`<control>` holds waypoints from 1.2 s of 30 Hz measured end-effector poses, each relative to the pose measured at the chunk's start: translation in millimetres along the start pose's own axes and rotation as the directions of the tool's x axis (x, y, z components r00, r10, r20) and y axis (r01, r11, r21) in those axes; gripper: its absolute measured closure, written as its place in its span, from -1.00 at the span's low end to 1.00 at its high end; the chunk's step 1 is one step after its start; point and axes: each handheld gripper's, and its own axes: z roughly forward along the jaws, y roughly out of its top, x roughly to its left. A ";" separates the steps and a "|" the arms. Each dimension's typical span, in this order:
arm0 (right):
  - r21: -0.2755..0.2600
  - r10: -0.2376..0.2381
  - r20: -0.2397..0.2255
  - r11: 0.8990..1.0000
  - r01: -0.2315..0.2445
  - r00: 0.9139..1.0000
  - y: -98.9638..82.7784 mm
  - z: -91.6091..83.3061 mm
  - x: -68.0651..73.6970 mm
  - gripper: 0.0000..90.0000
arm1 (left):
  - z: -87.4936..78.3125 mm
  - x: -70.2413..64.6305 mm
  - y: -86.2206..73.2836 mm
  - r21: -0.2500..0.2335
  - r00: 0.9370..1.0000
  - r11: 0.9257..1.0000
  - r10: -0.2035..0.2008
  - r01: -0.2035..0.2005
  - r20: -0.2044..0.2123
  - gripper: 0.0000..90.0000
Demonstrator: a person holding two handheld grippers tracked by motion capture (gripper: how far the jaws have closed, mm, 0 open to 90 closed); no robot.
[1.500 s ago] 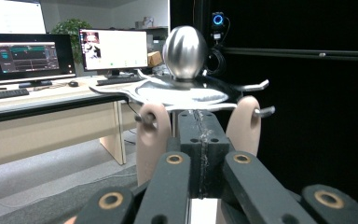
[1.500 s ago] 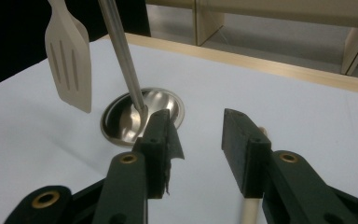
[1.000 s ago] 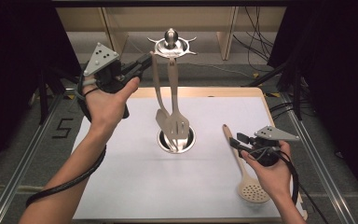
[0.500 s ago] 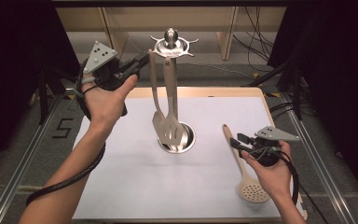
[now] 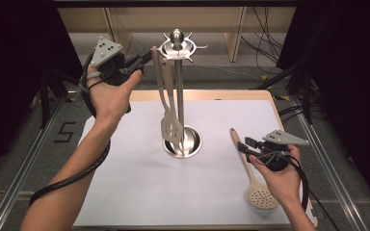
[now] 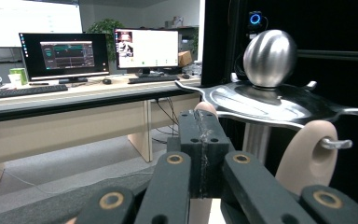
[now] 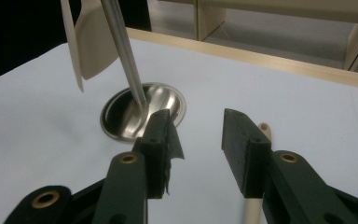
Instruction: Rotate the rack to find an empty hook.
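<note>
Left tongs (image 5: 147, 57) edged closer to the rack's top disc (image 5: 177, 48). Hanging slotted spatula (image 5: 171, 129) swung: blade drifted left off the base dish (image 5: 189, 144), now back over its rim.

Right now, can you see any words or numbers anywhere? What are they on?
"5" - a dark numeral on the grey floor left of the table, in the high view.
Monitor screens on the desk, in the left gripper view - text too small and blurred to read.
Utensil stand, hanging spatula and slotted spoon: no lettering to be seen.
</note>
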 end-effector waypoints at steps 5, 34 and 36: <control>-0.003 -0.003 0.001 1.000 0.003 1.000 0.1 0.2 -0.4 0.40 | 5.8 2.8 1.3 0.016 1.000 1.000 0.000 -0.001 0.004 0.98; 0.018 -0.016 0.013 1.000 0.016 1.000 0.5 -1.0 -3.2 0.39 | 5.1 8.7 -2.3 -0.018 1.000 1.000 0.022 -0.023 -0.014 0.86; 0.023 -0.009 0.015 1.000 0.008 1.000 0.8 -0.7 -3.4 0.39 | -3.1 8.5 -5.7 -0.033 0.999 0.999 0.027 -0.028 -0.016 0.78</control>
